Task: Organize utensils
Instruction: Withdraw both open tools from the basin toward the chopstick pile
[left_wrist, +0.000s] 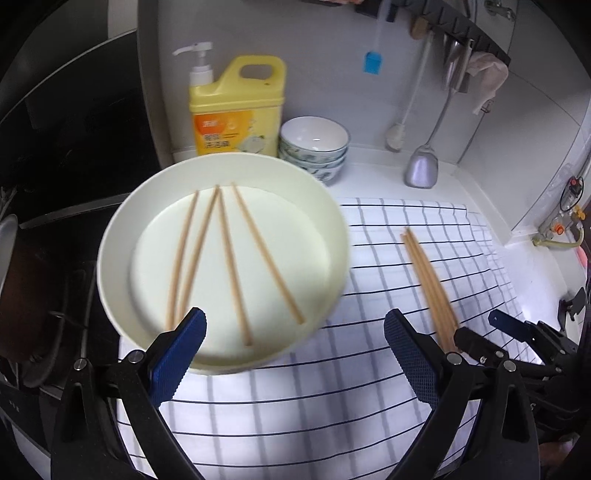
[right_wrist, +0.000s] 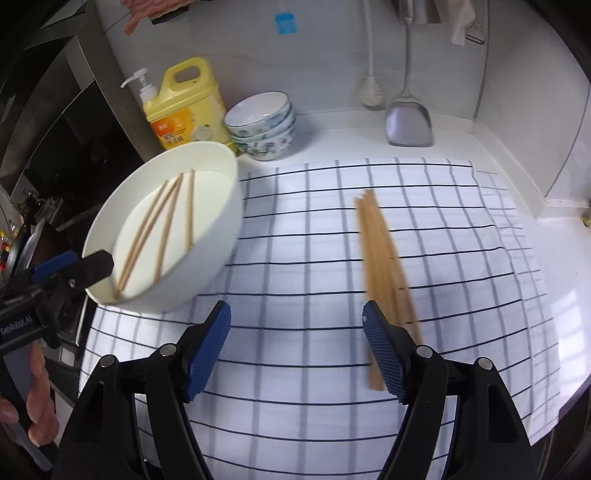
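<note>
A white round dish sits at the left of a checked cloth and holds several wooden chopsticks. A bundle of more chopsticks lies on the cloth to the right. My left gripper is open, its left finger over the dish's near rim; it shows at the left of the right wrist view. My right gripper is open and empty above the cloth, its right finger beside the bundle's near end; it shows at the right of the left wrist view.
A yellow detergent jug with a pump and stacked patterned bowls stand at the back. A metal spatula, a white brush and a cloth hang on the wall. A dark stove lies left.
</note>
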